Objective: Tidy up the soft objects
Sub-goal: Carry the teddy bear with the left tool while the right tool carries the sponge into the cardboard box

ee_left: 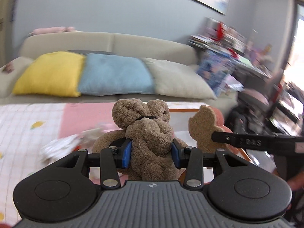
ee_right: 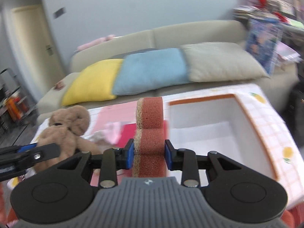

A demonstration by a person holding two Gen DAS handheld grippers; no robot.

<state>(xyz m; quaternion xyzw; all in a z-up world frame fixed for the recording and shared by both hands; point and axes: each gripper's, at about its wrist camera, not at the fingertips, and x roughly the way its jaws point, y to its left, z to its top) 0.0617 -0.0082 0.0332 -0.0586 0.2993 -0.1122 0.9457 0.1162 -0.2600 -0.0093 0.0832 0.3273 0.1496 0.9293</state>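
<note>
white box (ee_right: 209, 133) open-topped ahead of right gripper (ee_right: 149, 153), plush toy (ee_right: 64, 131) crowding its left

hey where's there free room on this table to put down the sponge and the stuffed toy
The white box looks bare inside, right of the sponge in the right gripper. The checkered cloth left of the stuffed toy in the left gripper is free. The middle is crowded with blurred pink and white items.

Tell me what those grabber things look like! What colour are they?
Both match. The left gripper and right gripper are mostly black, with a ribbed grey body carrying a small round logo, two big round black discs at the sides, silver screw heads on the linkage bars, and bright blue pads on the fingers. Seen from the side, the right one shows faint raised letters. No cables or sleeves show.
</note>
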